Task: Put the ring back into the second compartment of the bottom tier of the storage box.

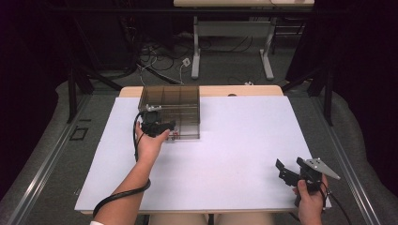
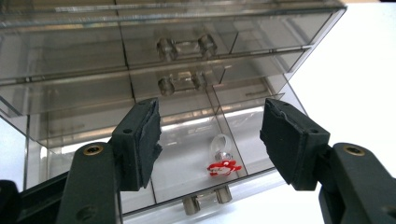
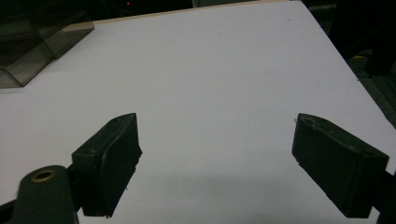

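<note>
I see my left gripper (image 1: 165, 127) at the clear drawer box (image 1: 180, 96), which stands near the far left corner of the white table (image 1: 244, 150), touching its far edge zone. In the left gripper view the two jaws are apart with a wide gap, and nothing is pressed between the pads (image 2: 140, 142). The bottom drawer (image 2: 196, 177) of the box is pulled out toward me, and the open jaws hang just above it. Inside this drawer, in the middle compartment, lies a small clear ring with a red and white ornament (image 2: 222, 164). It rests on the drawer floor, near the front wall and close to the divider on its right side. The ring is not touched by any pad. The two drawers above are pushed in, and their clear handles (image 2: 186, 46) face the camera.

My right gripper (image 1: 293, 174) is well apart from the box, near the near right corner of the table, held in the person's right hand (image 1: 309, 199). In the right gripper view its jaws look spread wide and they hold nothing; under them is only bare white table surface. A corner of the box appears at the far left of that view.
</note>
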The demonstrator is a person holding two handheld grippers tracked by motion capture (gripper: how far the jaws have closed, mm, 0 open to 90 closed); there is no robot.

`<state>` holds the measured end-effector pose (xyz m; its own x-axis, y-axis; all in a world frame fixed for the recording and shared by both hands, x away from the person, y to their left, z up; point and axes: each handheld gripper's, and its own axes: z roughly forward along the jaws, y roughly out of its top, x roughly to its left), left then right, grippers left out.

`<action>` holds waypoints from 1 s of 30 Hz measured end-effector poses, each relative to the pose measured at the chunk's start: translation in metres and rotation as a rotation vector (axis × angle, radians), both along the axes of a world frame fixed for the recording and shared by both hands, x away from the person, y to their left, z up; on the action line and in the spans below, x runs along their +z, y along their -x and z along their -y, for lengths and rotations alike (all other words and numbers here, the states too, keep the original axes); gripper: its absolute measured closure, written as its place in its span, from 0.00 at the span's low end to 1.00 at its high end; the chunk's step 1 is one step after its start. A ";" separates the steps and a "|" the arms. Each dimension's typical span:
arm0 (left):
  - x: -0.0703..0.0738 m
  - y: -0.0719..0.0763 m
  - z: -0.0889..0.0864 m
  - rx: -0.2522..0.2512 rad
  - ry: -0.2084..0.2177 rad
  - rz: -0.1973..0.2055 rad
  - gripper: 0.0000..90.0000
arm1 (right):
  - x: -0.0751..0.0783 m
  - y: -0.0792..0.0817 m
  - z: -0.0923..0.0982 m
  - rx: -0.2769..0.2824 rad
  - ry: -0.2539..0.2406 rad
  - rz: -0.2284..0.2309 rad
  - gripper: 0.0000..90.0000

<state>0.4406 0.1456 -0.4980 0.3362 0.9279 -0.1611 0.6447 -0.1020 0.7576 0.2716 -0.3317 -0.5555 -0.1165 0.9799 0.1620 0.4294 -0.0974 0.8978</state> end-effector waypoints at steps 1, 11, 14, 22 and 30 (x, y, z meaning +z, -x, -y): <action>0.001 0.001 0.000 0.000 -0.005 0.010 0.42 | 0.000 0.000 0.000 0.000 0.000 0.000 0.16; 0.010 0.013 -0.005 -0.014 -0.005 0.058 0.40 | 0.000 0.000 0.000 -0.003 0.000 -0.002 0.16; 0.012 0.017 -0.007 -0.022 0.001 0.070 0.39 | 0.000 0.000 0.000 -0.002 0.000 0.002 0.16; 0.018 0.030 -0.012 -0.050 0.056 0.094 0.38 | -0.001 0.000 -0.001 0.002 -0.003 0.003 0.16; 0.027 0.043 -0.017 -0.060 0.107 0.129 0.32 | -0.001 0.000 -0.001 0.005 0.006 0.006 0.16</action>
<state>0.3971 0.1625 -0.4712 0.4147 0.8855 -0.2097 0.5364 -0.0517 0.8424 0.2714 -0.3312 -0.5563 -0.1221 0.9803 0.1552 0.4249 -0.0897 0.9008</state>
